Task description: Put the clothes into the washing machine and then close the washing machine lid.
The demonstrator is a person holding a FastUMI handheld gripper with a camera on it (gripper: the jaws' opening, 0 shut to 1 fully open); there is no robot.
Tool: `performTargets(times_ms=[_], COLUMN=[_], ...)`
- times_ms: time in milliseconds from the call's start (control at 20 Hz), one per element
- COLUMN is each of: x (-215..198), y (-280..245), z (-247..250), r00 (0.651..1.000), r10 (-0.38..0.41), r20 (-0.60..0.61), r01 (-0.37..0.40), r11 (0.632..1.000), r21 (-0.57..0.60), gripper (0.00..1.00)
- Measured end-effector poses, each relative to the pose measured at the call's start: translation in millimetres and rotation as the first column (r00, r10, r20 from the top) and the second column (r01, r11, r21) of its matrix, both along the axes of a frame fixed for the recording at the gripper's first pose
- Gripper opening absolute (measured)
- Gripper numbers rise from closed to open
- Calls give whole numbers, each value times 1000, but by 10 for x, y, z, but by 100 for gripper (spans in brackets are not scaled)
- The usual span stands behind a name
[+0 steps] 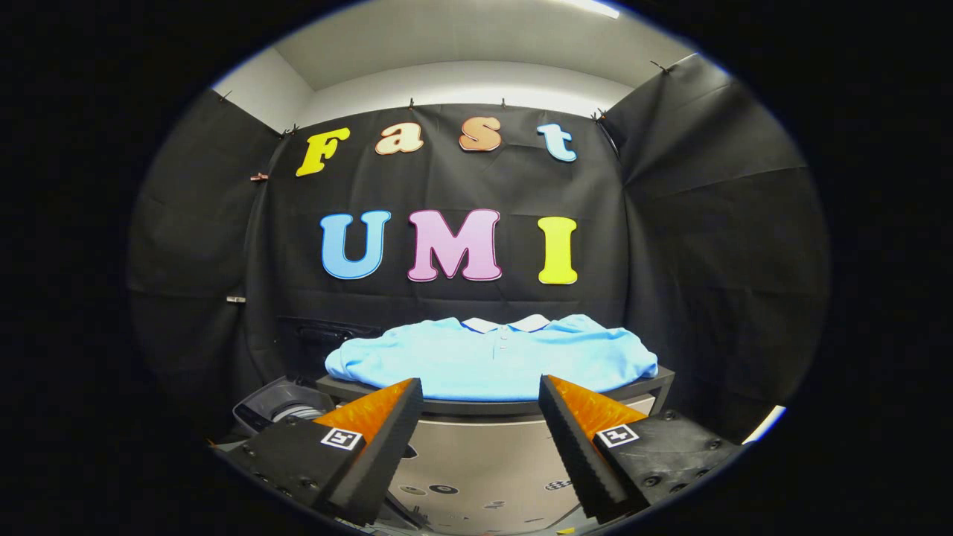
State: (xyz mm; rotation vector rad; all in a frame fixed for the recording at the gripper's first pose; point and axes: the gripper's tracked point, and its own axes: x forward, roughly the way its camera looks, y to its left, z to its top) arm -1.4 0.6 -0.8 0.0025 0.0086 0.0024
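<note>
While unheld: soft folded shirt (491, 357) (claw (480, 391) agape)

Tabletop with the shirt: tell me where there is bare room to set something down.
The light blue shirt spreads over nearly the whole dark tabletop; bare strips remain along its front edge and at the right corner. The pale floor below, seen between the open gripper fingers, is roomier. Beyond the left finger it is crowded by the washing machine.

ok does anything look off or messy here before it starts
Nothing stands out. The light blue polo shirt lies flat and tidy on the dark table, beyond the open gripper, which holds nothing.
</note>
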Motion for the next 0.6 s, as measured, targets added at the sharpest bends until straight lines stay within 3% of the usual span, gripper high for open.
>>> performTargets(times_ms=[600], x=[-11], y=[-23], z=[-37], r00=[1000], r10=[-4], r20=[-15], r01=[4], r11=[1000], r21=[-5], gripper=[98])
